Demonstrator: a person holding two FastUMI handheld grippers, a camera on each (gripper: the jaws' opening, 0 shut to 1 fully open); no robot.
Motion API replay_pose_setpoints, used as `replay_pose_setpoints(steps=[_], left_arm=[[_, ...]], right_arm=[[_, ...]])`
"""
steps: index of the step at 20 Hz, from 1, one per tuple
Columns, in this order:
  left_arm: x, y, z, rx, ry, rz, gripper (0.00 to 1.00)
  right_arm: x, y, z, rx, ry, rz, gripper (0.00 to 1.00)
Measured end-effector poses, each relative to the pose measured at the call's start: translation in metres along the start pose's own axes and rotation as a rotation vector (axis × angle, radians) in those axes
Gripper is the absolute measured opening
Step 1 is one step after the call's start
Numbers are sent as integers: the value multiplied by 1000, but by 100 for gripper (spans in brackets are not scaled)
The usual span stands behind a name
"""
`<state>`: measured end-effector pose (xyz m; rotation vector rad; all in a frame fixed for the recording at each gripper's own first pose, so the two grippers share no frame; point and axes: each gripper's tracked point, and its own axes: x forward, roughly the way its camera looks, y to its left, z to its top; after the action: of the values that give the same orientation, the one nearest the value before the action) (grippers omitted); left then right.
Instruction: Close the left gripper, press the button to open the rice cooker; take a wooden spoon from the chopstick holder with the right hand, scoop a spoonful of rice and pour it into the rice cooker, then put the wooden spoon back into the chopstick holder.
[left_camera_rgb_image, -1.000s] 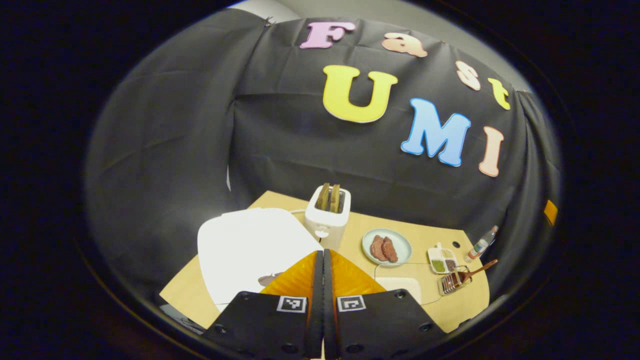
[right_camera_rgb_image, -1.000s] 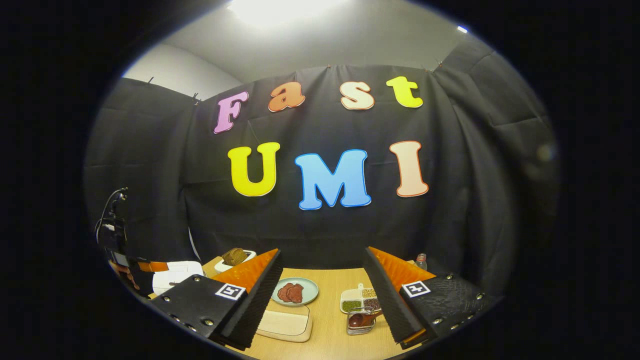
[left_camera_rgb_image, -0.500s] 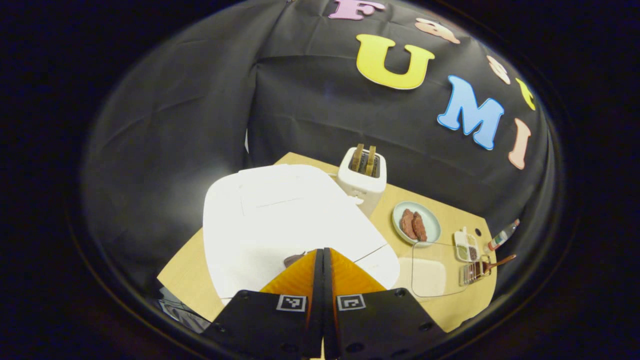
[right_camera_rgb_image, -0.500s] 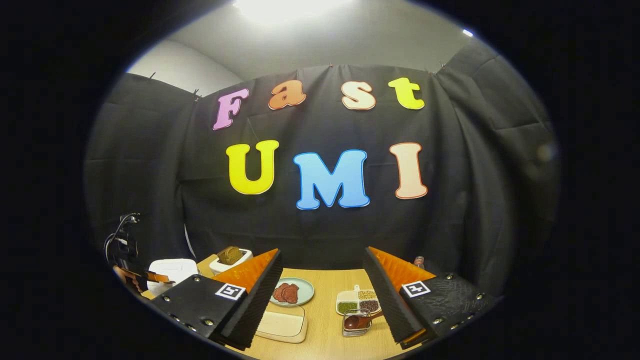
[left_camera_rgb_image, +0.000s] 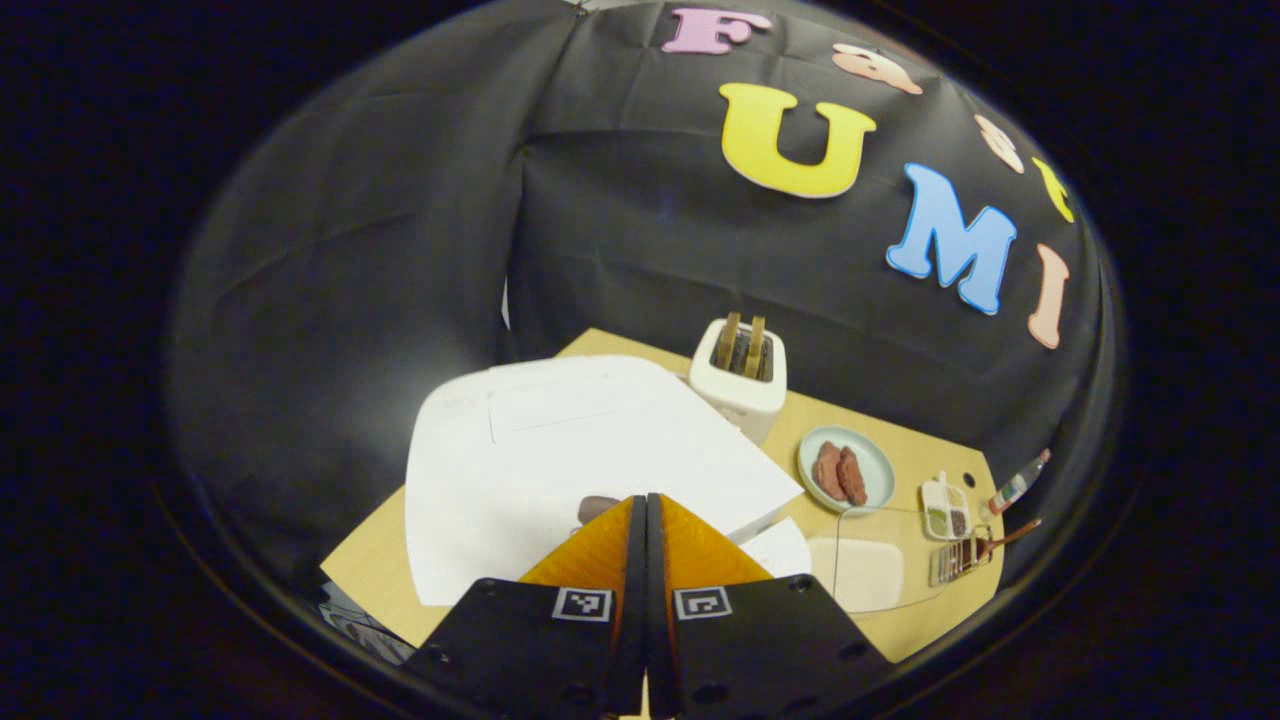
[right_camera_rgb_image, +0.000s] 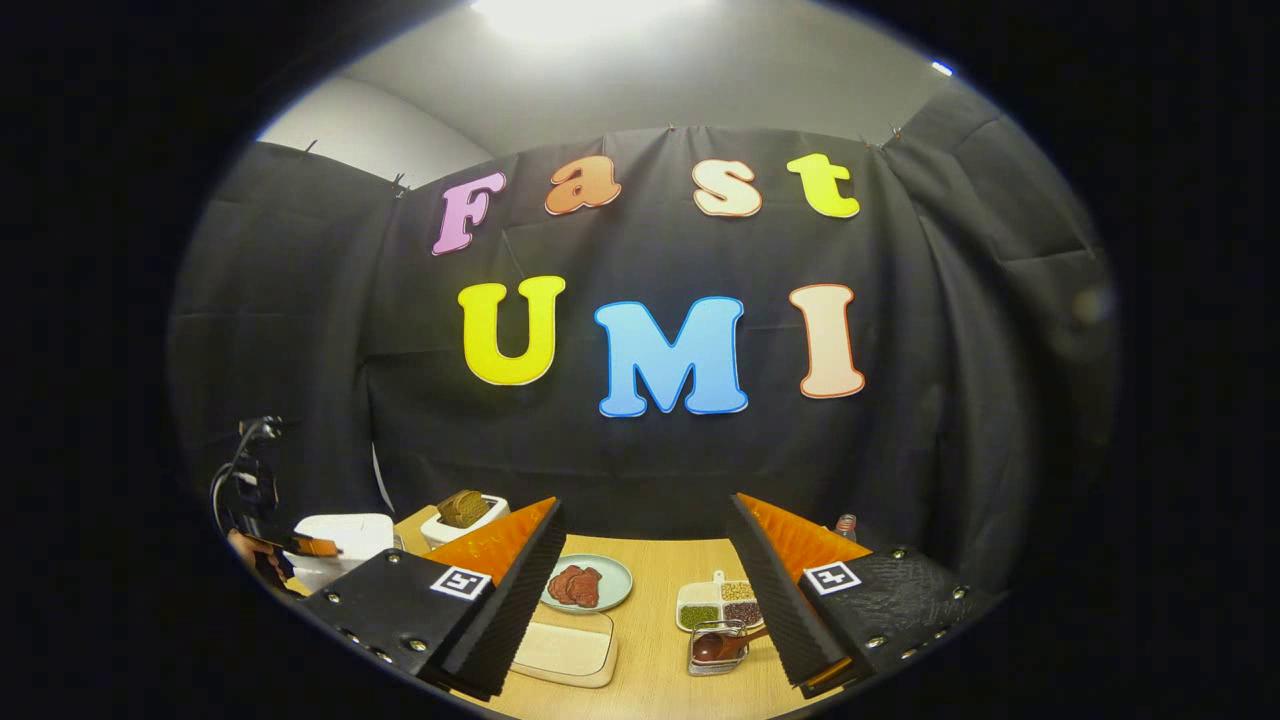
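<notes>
The white rice cooker (left_camera_rgb_image: 560, 460) stands at the table's left end. My left gripper (left_camera_rgb_image: 645, 497) is shut, its tips right at the dark button (left_camera_rgb_image: 597, 507) on the lid's front. The lid's near corner seems slightly lifted off the body. In the right gripper view the left gripper (right_camera_rgb_image: 300, 545) touches the rice cooker (right_camera_rgb_image: 345, 532). My right gripper (right_camera_rgb_image: 645, 502) hangs open and holds nothing above the table. The wooden spoon (right_camera_rgb_image: 725, 640) lies in the wire chopstick holder (right_camera_rgb_image: 715, 655) just below its right finger. Far right in the left gripper view are the holder (left_camera_rgb_image: 955, 562) and spoon (left_camera_rgb_image: 1005, 537).
A toaster (left_camera_rgb_image: 740, 375) with bread stands behind the cooker. To its right sit a plate of meat (left_camera_rgb_image: 845, 470), a divided grain dish (left_camera_rgb_image: 945, 505) and a bottle (left_camera_rgb_image: 1015, 485). A clear box with pale contents (right_camera_rgb_image: 565, 645) sits near the table's front.
The left gripper, shut throughout, came down onto the cooker's lid and now rests at the button. A gap seems to have grown under the lid's corner. The right gripper barely moved.
</notes>
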<state>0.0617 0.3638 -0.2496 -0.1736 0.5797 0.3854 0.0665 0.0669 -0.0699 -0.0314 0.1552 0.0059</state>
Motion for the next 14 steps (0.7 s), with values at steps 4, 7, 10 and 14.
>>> replay_pose_setpoints(steps=[4, 7, 10, 14], left_arm=[[-37, -9, 69, 27, -208, 23, 17], [-71, -19, 104, 19, -332, 16, 59], [-102, -30, 120, 31, -439, 20, 89], [-127, -84, 112, 74, -504, -95, 100]], right_arm=[[0, 0, 3, -3, -10, 8, 98], [-4, -2, 4, -4, -21, 7, 98], [-5, -9, 3, 1, -22, -2, 98], [-6, -20, 1, 6, -23, -28, 98]])
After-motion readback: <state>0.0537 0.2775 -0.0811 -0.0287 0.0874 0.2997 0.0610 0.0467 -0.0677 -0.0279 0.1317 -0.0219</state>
